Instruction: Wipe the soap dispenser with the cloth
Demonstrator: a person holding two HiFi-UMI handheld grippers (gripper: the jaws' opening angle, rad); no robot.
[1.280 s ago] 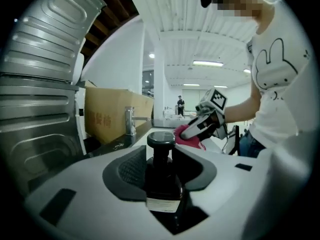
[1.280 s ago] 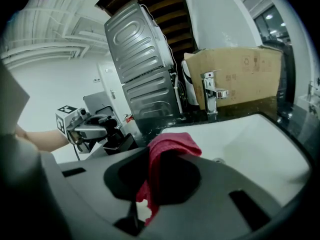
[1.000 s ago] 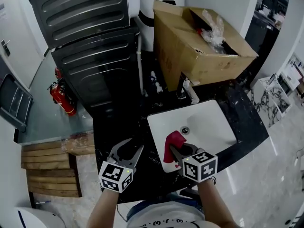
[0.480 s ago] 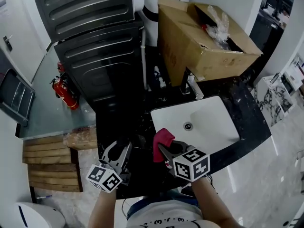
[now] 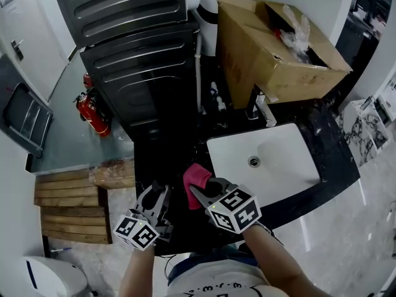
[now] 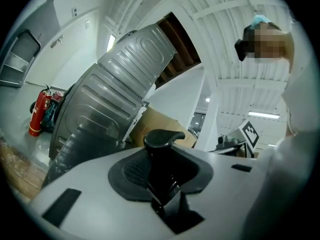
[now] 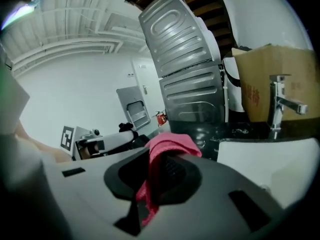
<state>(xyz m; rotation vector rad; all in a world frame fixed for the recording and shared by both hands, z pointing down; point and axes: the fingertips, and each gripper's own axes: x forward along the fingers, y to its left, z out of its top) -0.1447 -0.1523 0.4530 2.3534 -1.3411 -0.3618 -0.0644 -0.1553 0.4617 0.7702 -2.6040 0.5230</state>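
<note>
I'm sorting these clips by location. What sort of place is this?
Probably a washroom or utility corner, also used for storage: a white sink with a tap in a black counter, a cardboard box behind the tap, a fire extinguisher on the floor.

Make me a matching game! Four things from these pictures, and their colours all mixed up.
Things:
1. cloth
2. sink
3. cardboard box
4. soap dispenser

Colours:
A. white
B. black
C. pink
D. brown

Pairs: 1-C, 2-A, 3-D, 4-B
</note>
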